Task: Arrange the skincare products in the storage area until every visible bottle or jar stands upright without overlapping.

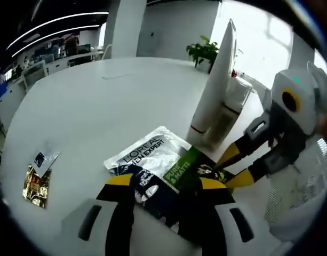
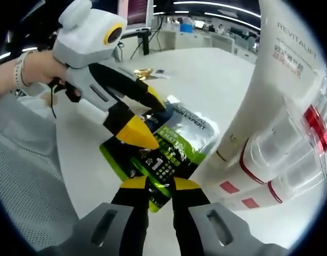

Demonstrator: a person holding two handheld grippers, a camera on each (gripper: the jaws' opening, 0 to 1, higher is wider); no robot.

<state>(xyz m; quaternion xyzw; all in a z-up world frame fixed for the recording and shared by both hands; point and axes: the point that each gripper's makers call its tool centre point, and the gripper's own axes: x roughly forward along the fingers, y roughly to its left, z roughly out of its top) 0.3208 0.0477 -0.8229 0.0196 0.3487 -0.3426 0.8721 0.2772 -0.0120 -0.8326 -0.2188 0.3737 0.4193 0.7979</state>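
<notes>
Two grippers meeting over one flat sachet (image 1: 152,162) near the counter's (image 1: 99,106) close edge. Left gripper (image 1: 166,184) reaching from the bottom of the left gripper view, yellow-tipped fingers (image 1: 120,180) spread to either side of the sachet's dark lower part, pack lying between and partly under them. Right gripper (image 2: 160,185) low in the right gripper view, fingers (image 2: 134,184) nearly pressed together, apparently nipping the near corner of the sachet; actual contact hard to tell. Same gripper seen in the left gripper view entering from the right, tips at the sachet's right edge.

Just beside the sachet, white tubes (image 1: 219,96) standing upright on clear caps, red bands near the caps, close together. Wide bare counter beyond and to the left; a small gold and blue packet (image 1: 38,178) lying well apart near the left edge. Potted plant (image 1: 202,52) at the far rim. White mesh surface (image 2: 30,170) alongside the counter.

Readable on the sachet: "L'OREAL", "MEN EXPERT", "PURE & MATTE" on a green strip, a large "1". On one tube: "REVITALIFT".
</notes>
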